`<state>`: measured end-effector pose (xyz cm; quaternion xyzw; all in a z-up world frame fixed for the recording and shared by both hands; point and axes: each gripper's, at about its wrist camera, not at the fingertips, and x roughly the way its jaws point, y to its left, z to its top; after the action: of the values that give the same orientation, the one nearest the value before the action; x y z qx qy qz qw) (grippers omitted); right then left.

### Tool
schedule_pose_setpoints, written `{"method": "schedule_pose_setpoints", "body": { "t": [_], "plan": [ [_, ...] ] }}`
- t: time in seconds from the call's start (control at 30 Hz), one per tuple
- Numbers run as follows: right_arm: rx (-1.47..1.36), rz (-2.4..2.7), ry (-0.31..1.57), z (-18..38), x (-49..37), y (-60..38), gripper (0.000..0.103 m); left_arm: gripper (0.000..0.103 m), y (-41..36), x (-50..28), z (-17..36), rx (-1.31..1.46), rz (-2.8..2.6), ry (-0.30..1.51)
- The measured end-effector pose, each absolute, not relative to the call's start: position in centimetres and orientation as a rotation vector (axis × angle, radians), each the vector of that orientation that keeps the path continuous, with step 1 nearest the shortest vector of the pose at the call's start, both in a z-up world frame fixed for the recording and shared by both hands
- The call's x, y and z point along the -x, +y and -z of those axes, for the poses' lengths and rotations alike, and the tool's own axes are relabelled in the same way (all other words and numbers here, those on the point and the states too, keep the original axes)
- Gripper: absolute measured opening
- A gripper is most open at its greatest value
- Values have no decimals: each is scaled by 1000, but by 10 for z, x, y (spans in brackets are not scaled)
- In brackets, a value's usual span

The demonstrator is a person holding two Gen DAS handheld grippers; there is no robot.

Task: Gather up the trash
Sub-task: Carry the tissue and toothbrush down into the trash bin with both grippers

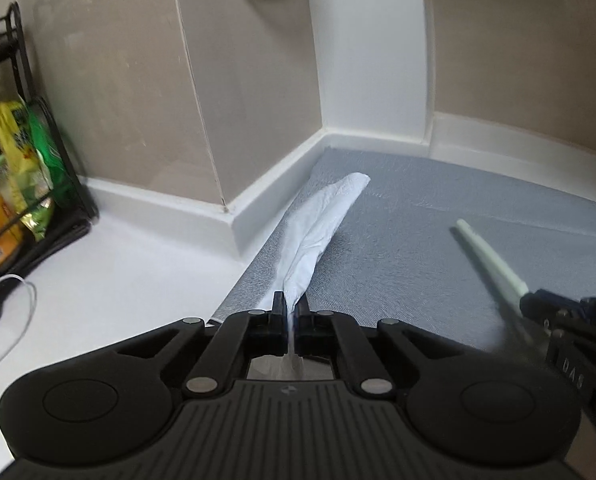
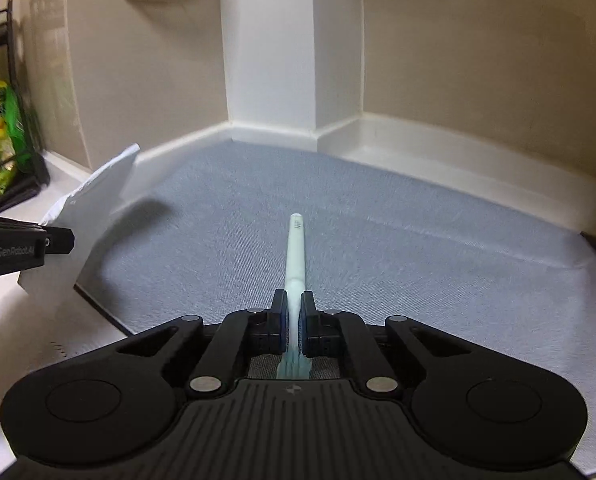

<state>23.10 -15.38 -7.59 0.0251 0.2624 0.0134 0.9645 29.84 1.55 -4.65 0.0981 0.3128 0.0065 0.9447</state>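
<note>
Grey mat (image 2: 378, 240), left claw (image 1: 291, 304) pinching crumpled white tissue (image 1: 322, 224), right claw (image 2: 293, 304) clamping pale green toothbrush (image 2: 295, 248)

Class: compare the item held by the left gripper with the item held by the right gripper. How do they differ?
The tissue in the left gripper is white, soft and crumpled; the toothbrush in the right gripper is pale green, rigid and straight. The tissue is broad, the toothbrush slim. Both are clamped at one end, pointing forward above the grey mat.
</note>
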Motion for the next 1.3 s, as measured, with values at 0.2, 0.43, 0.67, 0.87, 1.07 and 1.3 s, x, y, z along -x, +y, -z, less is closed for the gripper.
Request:
{"method": "schedule_pose_setpoints", "body": {
  "t": [0.2,0.43,0.67,0.87,1.07,1.3],
  "plan": [
    [-51,-33,498,60,-199,-156,7,2,17,-253,27,-216,10,589],
    [-56,-54,460,43,-153,-158,7,2,24,-198,12,-205,27,576],
    [-27,-204,388,32,-51,-142,7,2,22,-102,27,-200,101,612],
    [29,-367,492,61,39,-129,7,2,42,-6,99,-225,113,852],
    [86,-417,716,124,78,-116,7,2,55,50,209,-261,108,1174],
    [106,-376,1056,244,46,-92,8,11,48,34,314,-331,86,1374]
  ]
}}
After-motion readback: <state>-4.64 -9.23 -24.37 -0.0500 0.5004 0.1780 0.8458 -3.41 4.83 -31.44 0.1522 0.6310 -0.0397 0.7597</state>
